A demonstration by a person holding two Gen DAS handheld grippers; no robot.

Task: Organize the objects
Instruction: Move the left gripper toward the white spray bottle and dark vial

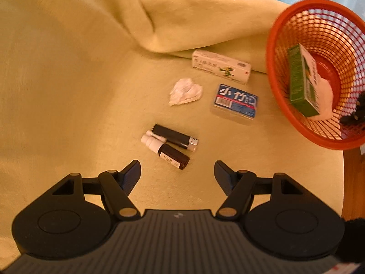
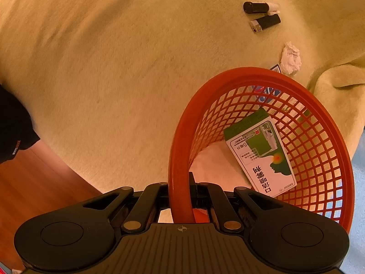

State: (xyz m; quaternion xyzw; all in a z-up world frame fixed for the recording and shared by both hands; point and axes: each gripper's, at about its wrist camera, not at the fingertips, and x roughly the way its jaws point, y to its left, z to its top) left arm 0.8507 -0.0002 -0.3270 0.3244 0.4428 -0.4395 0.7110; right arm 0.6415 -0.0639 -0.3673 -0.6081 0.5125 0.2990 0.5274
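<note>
1. The red mesh basket [image 2: 328, 150] sits tilted at the edge of the yellow cloth [image 1: 68, 91]; its rim is clamped between the closed fingers of the right gripper [image 2: 181, 196]
2. Inside the basket a green and white box [image 2: 260, 153] leans against the mesh wall, resting on a white crumpled sheet [image 2: 212, 164] at the bottom
3. In the left wrist view the same basket [image 1: 273, 73] shows at the right, tipped toward the camera, with the green box [image 1: 301, 82] standing slanted in it
4. Just beside the basket on the cloth lies a blue flat packet [image 1: 236, 100] with white characters and a barcode; behind it, near the cloth's fold, lies a long white carton [image 1: 221, 66] with a green figure printed on it
5. A crumpled white tissue [image 1: 186, 91] lies to the left of the blue packet, apart from it
6. Nearer the left gripper [image 1: 177, 171] a black lighter [image 1: 175, 137] and a dark spray bottle [image 1: 167, 151] with a white nozzle lie side by side, touching
7. The left gripper hovers above the cloth with its fingers spread wide and nothing between them; the spray bottle lies just ahead of the tips
8. Wooden flooring [image 2: 34, 182] shows beyond the cloth's edge, and a dark sleeve [image 2: 13, 127] enters at the left of the right wrist view
</note>
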